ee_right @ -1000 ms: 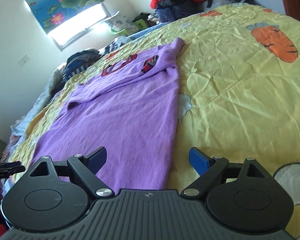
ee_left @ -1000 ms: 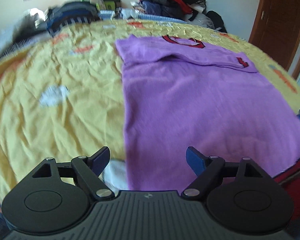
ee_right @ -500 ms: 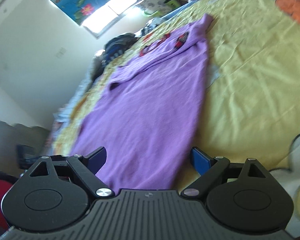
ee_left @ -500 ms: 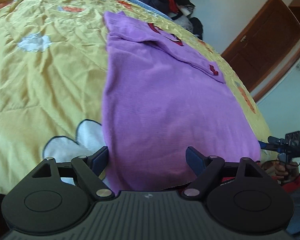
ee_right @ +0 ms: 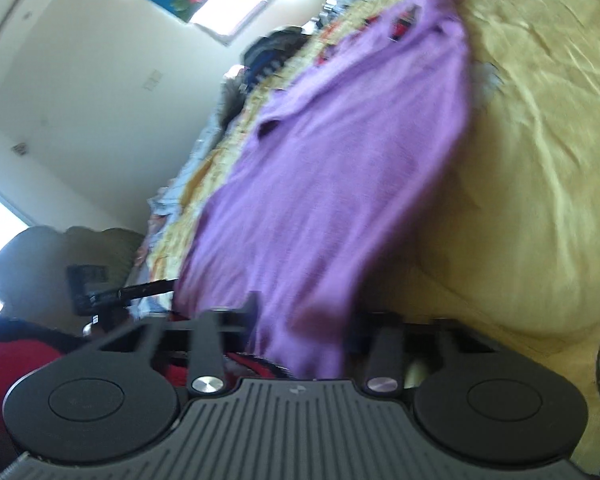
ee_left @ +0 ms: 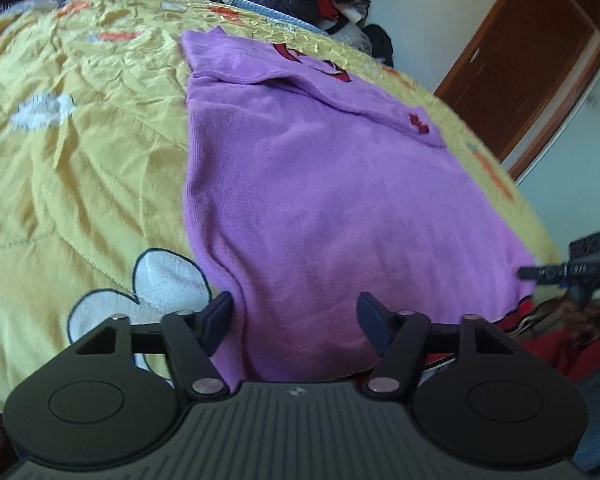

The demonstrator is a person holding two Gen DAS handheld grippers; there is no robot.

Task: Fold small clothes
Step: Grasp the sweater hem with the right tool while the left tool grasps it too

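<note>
The soft, light purple knit sweater is best taken at its near hem corners, where the left gripper and right gripper are closing with hem cloth between the jaws.

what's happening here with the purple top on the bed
A person is folding a purple knit sweater spread flat on a yellow cartoon-print bedspread, with a hand-held tool at each near corner of its hem. The left tool is closing, with the hem's left corner between its fingers. The right tool is closing too, with the opposite hem corner between its fingers. The sleeves are already folded across the top.
</note>
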